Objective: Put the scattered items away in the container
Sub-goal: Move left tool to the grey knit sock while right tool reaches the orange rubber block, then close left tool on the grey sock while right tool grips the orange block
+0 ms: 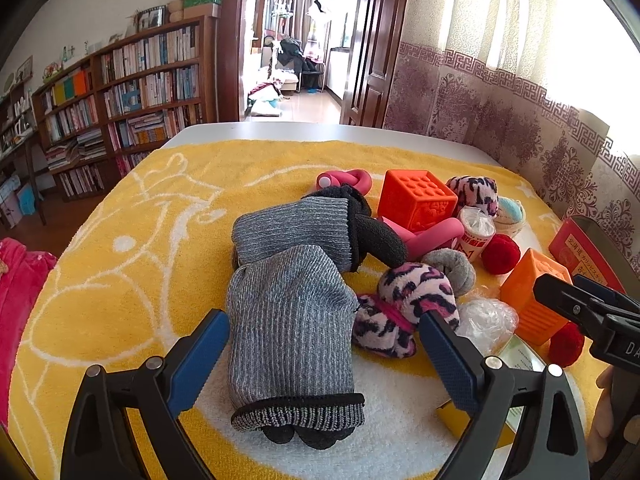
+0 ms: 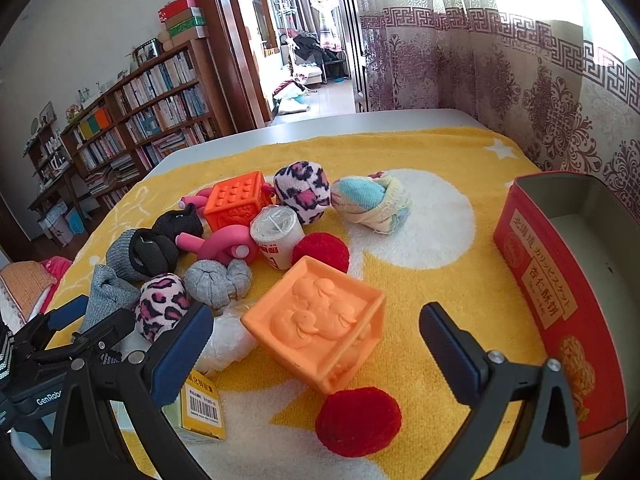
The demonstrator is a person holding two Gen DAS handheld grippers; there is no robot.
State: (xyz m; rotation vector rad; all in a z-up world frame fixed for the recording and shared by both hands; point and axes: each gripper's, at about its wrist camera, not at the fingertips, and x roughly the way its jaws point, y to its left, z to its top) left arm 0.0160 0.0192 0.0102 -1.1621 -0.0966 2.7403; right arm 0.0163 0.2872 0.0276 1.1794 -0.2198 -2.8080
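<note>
1. The work surface is a pale grey table (image 1: 304,130) covered almost to its edges by a yellow terry towel (image 1: 132,264) with white line drawings, a white star and white round patches.
2. Behind it stands a dark wooden bookcase (image 1: 132,92) packed with books, with boxes stacked on top. An open doorway (image 1: 296,48) leads to a brighter room, and a patterned curtain (image 1: 500,92) hangs along the right side of the table.
3. The left gripper (image 1: 324,344) has its blue-padded jaws spread. A grey ribbed sock (image 1: 290,332) lies lengthwise between them, with a gap showing at the left pad; whether the right pad touches anything cannot be told.
4. The right gripper (image 2: 316,352) is also spread wide and holds nothing. It hovers over a pale orange embossed cube (image 2: 316,320) and a red pom-pom (image 2: 358,420).
5. The container, a red biscuit tin (image 2: 556,292), stands open at the right edge of the towel, its grey interior bare where visible.
6. The scattered items sit left of the tin: leopard-print sock balls (image 2: 302,190), a bright orange studded cube (image 2: 238,200), pink foam rollers (image 2: 218,246), a pastel sock ball (image 2: 372,202) and a small yellow box (image 2: 202,410).
</note>
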